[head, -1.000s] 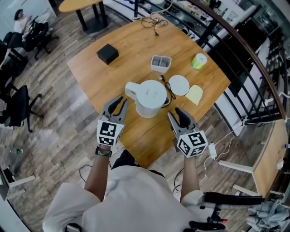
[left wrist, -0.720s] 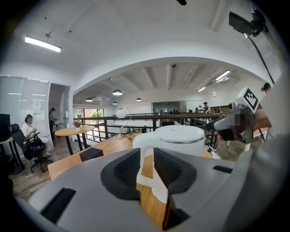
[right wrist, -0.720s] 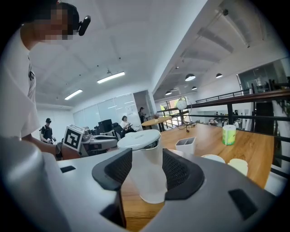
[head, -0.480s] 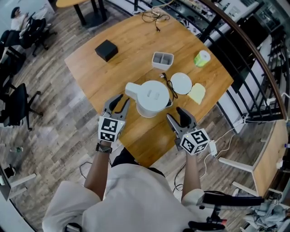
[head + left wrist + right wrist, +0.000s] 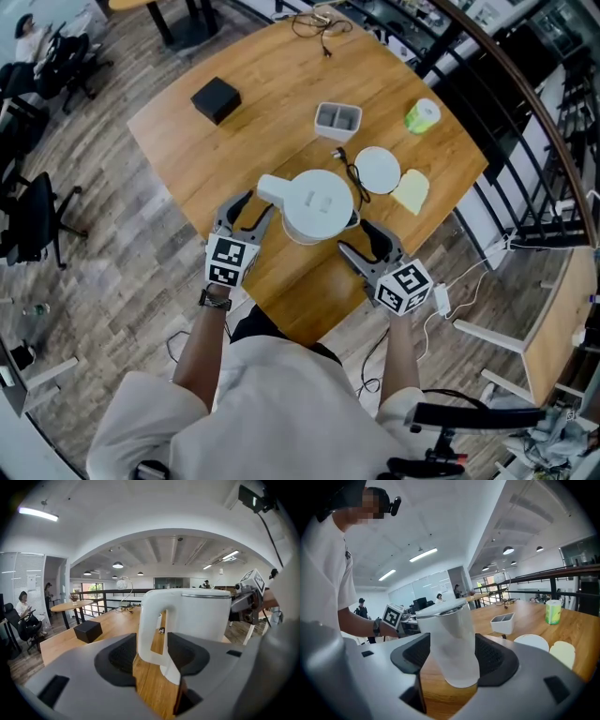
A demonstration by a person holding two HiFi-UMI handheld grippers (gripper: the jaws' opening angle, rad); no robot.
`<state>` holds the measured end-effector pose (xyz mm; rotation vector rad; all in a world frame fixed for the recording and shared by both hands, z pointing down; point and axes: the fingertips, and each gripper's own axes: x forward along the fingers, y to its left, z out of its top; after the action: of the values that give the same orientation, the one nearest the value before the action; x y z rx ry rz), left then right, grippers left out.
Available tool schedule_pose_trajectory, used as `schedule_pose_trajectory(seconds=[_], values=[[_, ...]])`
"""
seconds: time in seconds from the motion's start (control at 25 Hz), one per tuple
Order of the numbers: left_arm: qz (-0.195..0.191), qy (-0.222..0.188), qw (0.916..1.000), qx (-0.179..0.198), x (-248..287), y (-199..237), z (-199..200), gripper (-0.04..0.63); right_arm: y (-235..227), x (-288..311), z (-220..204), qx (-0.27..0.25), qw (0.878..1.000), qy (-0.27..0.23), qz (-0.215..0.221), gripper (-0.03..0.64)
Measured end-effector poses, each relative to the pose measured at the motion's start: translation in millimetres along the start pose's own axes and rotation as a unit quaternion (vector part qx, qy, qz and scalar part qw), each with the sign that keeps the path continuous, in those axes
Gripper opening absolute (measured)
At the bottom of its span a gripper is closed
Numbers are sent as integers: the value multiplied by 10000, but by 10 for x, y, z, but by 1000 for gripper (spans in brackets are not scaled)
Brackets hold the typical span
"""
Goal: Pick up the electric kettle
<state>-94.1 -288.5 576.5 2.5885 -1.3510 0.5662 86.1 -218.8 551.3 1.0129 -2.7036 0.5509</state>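
Note:
The white electric kettle (image 5: 317,202) stands on the wooden table (image 5: 272,66), lid on, with its handle (image 5: 272,185) pointing left. My left gripper (image 5: 251,208) is at the handle with its jaws opening. In the left gripper view the handle loop (image 5: 151,620) stands between the pads (image 5: 123,656) without touching them. My right gripper (image 5: 356,241) is at the kettle's near right side, its jaws also opening. In the right gripper view the kettle body (image 5: 452,644) fills the gap just ahead of the pads (image 5: 493,656), and no contact shows.
Beyond the kettle lie a white round disc (image 5: 379,170) with a black cord, a pale yellow pad (image 5: 410,192), a grey two-part tray (image 5: 337,118), a green roll (image 5: 423,115) and a black box (image 5: 216,98). The table's near corner is under my hands. A dark railing (image 5: 487,103) runs along the right.
Both grippers have come down and forward to the kettle, and their jaws have spread wider. The left one now straddles the handle. The kettle has not moved.

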Motion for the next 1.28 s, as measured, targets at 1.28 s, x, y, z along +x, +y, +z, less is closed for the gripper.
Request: schedule_pose_trajectory(seconds=[1.28], values=[[-431, 576, 9965, 422, 475, 117, -189, 241, 76, 339, -159, -362, 9924, 345, 1127, 354]])
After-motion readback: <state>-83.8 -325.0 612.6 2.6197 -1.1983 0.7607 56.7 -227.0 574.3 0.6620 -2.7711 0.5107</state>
